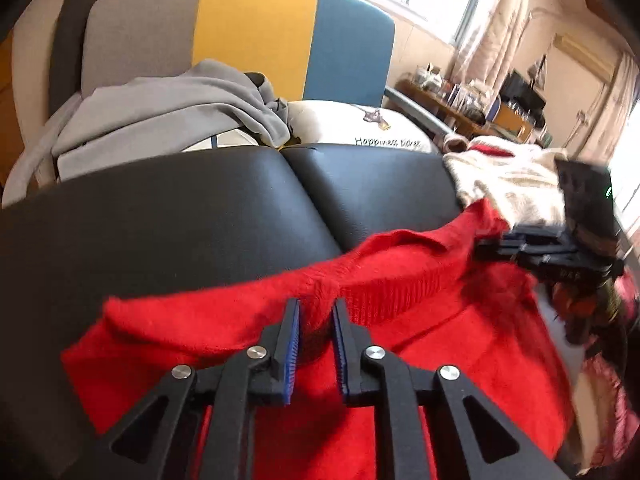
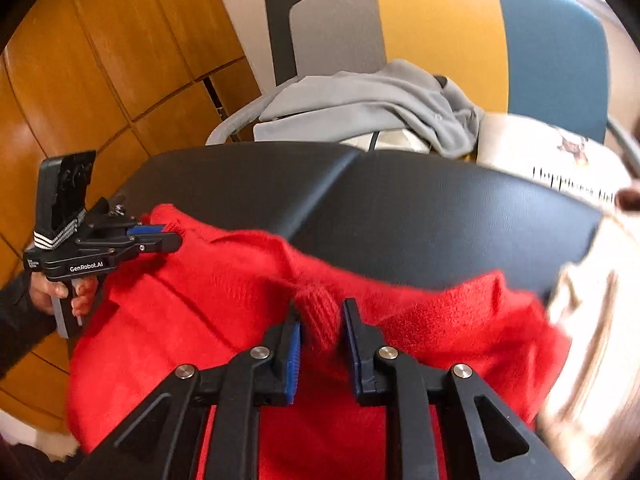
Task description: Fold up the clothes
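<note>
A red knit sweater [image 1: 400,312] lies over the near edge of a black padded table [image 1: 180,208]. My left gripper [image 1: 316,312] is shut on a ribbed fold of the sweater's far edge. My right gripper [image 2: 322,316] is shut on another ribbed fold of the same sweater [image 2: 224,280]. In the right wrist view the left gripper [image 2: 160,236] shows at the sweater's left end, held by a hand. In the left wrist view the right gripper [image 1: 496,240] shows blurred at the sweater's right end.
A grey garment [image 1: 160,112] and a white printed cushion [image 1: 360,128] lie on a grey, yellow and blue chair [image 1: 256,28] behind the table. A cream knit garment [image 1: 508,184] lies at the table's right end. Wooden panels [image 2: 100,60] stand at left.
</note>
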The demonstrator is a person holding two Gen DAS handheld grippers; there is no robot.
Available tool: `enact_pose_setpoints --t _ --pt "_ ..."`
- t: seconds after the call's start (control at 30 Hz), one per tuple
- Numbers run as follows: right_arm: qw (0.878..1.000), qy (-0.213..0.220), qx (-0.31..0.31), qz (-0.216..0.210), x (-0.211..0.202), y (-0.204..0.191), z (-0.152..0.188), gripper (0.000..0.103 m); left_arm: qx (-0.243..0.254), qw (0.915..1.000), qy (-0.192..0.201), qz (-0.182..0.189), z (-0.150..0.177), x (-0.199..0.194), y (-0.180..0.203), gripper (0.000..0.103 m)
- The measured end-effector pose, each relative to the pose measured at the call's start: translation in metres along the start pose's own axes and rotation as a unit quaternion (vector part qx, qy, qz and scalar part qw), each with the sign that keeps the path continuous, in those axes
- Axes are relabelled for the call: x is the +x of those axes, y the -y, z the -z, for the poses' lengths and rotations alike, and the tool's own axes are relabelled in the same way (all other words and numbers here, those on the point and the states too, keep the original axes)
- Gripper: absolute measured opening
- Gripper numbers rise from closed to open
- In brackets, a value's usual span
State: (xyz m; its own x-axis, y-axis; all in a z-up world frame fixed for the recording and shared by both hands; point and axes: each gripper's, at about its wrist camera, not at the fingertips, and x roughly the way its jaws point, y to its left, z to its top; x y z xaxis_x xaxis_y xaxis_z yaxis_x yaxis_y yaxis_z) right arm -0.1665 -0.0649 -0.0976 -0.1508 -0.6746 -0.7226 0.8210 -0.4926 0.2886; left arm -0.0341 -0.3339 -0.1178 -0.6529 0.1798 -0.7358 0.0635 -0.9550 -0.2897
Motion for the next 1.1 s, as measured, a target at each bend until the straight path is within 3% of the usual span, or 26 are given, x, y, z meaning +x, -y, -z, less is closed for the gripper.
enact_pose_setpoints --t 0.07,0.13,0.17,0.3,0.43,0.6,0.73,0.83,0.93,1.1 --pt "1.000 0.004 0.018 -0.008 -0.004 0.002 0.009 0.032 -0.019 0.9997 0.002 0.013 0.008 -0.010 -0.003 0.017" --pt "0.999 0.006 0.033 -0.017 -0.010 0.004 0.018 0.049 -0.030 0.9993 -0.003 0.021 0.018 -0.017 -0.007 0.017" --pt "0.999 0.005 0.037 -0.019 -0.014 0.004 0.022 0.049 -0.035 0.9992 -0.005 0.021 0.023 -0.021 -0.006 0.017" --pt "0.999 -0.001 0.048 -0.016 -0.029 0.004 0.035 0.049 -0.062 0.9976 0.019 0.027 0.026 -0.041 -0.011 0.017" --pt "0.998 0.028 0.055 -0.012 -0.045 -0.004 0.031 0.049 -0.082 0.9949 0.051 0.029 0.010 -0.045 -0.009 0.019" --pt "0.998 0.041 0.053 -0.001 -0.029 -0.015 0.018 0.050 -0.089 0.9953 0.035 0.016 0.008 -0.012 0.001 0.020" --pt "0.998 0.007 0.063 0.020 -0.007 -0.005 0.032 0.046 -0.076 0.9971 0.003 -0.011 0.026 0.013 0.011 0.020" --pt "0.997 0.019 0.070 0.031 -0.009 0.009 0.054 0.034 -0.084 0.9960 0.026 -0.018 0.036 0.016 0.011 0.020" --pt "0.994 0.040 0.100 0.013 -0.011 0.021 0.062 0.032 -0.089 0.9944 0.049 -0.028 0.041 0.018 0.011 0.020" --pt "0.994 0.046 0.099 0.028 -0.009 0.021 0.059 0.032 -0.080 0.9942 0.051 -0.051 0.034 0.022 0.017 0.021"
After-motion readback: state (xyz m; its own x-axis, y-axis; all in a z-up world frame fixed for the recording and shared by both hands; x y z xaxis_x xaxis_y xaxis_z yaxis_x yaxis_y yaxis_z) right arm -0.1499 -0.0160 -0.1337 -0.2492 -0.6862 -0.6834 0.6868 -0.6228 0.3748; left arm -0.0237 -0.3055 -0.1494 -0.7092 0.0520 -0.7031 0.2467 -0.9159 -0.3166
